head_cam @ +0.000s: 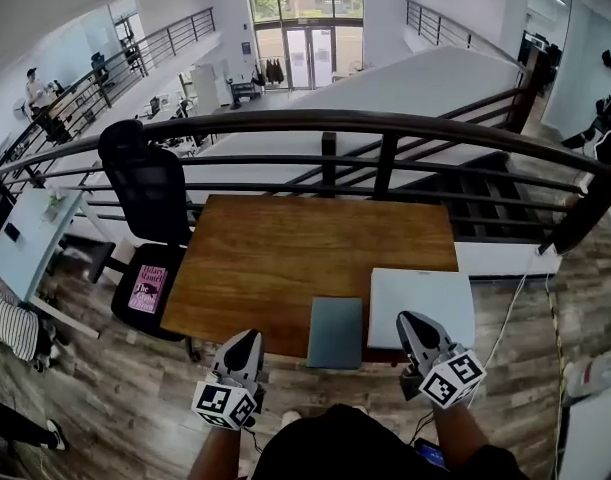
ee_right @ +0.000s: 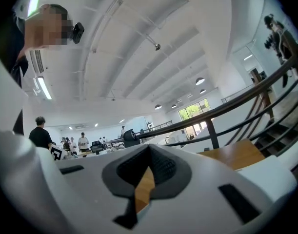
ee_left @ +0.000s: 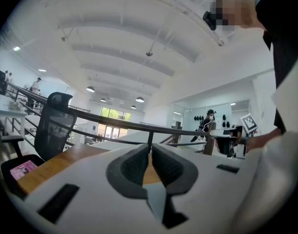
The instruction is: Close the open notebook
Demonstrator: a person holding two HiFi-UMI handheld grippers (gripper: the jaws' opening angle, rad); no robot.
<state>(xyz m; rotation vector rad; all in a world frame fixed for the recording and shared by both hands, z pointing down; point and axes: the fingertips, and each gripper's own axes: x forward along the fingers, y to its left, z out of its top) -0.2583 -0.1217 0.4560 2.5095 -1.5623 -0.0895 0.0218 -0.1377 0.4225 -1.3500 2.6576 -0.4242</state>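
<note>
A grey-blue notebook (head_cam: 335, 330) lies closed on the wooden table (head_cam: 285, 258), at its near edge. My left gripper (head_cam: 247, 338) hovers just left of the notebook, off the table's near left corner, and is shut with nothing in it. My right gripper (head_cam: 408, 320) is at the notebook's right, over the near edge of a white pad (head_cam: 425, 298), and is also shut and empty. In the left gripper view the left gripper (ee_left: 150, 148) has its pads together, pointing level across the table. In the right gripper view the right gripper (ee_right: 149, 147) shows the same.
A black office chair (head_cam: 145, 193) with a pink book (head_cam: 148, 290) on its seat stands at the table's left. A dark metal railing (head_cam: 325, 123) runs behind the table's far edge, with a drop to a lower floor. A cable (head_cam: 510, 313) hangs at the right.
</note>
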